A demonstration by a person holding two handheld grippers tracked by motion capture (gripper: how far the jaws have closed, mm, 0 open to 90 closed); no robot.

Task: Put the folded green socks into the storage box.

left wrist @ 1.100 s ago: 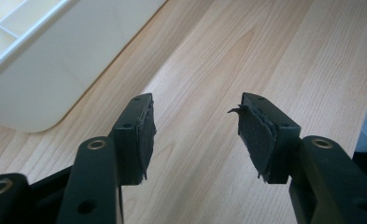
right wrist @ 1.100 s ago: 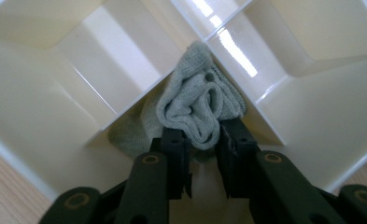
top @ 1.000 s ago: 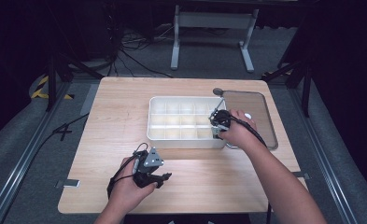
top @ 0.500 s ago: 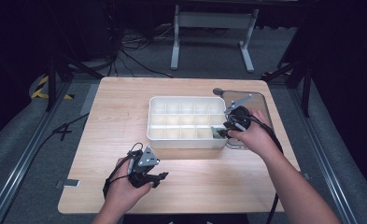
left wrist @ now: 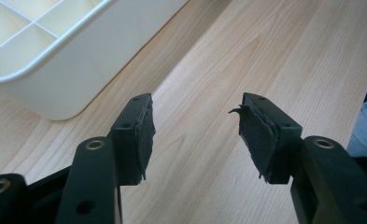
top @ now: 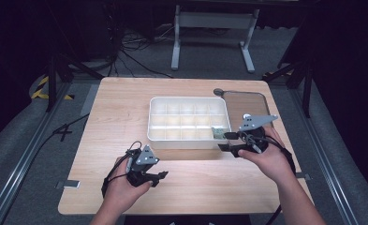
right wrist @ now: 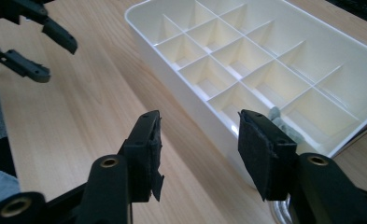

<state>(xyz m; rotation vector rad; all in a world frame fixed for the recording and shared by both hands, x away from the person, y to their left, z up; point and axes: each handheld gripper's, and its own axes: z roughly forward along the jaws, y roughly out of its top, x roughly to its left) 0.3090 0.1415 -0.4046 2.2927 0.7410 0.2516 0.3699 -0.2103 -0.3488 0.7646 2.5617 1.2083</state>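
Note:
A white box (top: 181,143) divided into many compartments stands mid-table. A small grey-green piece (top: 217,132) lies in its front right compartment, also seen as the grey-green piece (right wrist: 280,124) past my right jaw. My right gripper (top: 227,142) hovers just off the box's front right corner. Its jaws have just been opening and stand open (right wrist: 199,140) with nothing between them, aimed at the box wall (right wrist: 181,93). My left gripper (top: 160,179) rests low near the table's front, open (left wrist: 195,121) and empty, with the box corner (left wrist: 59,70) ahead to its left.
A shallow clear tray (top: 249,101) lies right of the box, with a dark round knob (top: 218,92) at its far left corner. Bare wooden tabletop (top: 116,117) spreads left of the box. The table's front edge runs close under both hands.
My right gripper has drawn back from over the box's front right compartment toward the near edge and risen, its jaws wider. The small piece stays in the compartment. The left hand has barely moved.

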